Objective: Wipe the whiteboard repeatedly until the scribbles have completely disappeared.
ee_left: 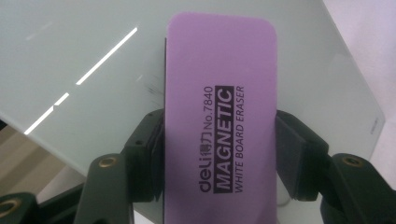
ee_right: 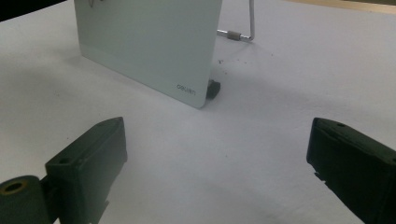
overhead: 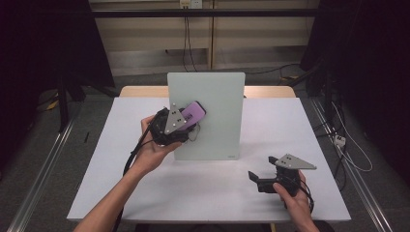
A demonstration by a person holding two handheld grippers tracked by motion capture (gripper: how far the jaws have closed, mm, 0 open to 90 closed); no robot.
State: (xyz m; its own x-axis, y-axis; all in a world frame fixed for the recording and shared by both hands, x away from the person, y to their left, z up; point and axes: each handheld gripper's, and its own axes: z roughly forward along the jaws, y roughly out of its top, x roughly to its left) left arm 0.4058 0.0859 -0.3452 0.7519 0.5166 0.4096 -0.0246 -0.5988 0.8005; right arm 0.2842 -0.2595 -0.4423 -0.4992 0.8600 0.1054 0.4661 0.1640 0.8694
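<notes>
High view: the left gripper (overhead: 175,123) clamps a purple whiteboard eraser (overhead: 193,113) and holds it against the left part of the standing glass whiteboard (overhead: 212,116), which leans on the white bench (overhead: 203,186). The right gripper (overhead: 265,178) sits low on the bench, near the board's lower right corner, its jaws apart and empty. Pressing hard could, I judge, push the unsupported board backward or slide it.

Left gripper view: the eraser (ee_left: 219,116), labelled "MAGNETIC WHITE BOARD ERASER", is pinched at its long edges. Faint dark marks show on the board (ee_left: 93,93) just left of it. A skewed grip could twist it loose.

Right gripper view: the board's (ee_right: 149,46) wire stand (ee_right: 243,28) and small foot (ee_right: 213,88) show, with dark specks beside the foot.
</notes>
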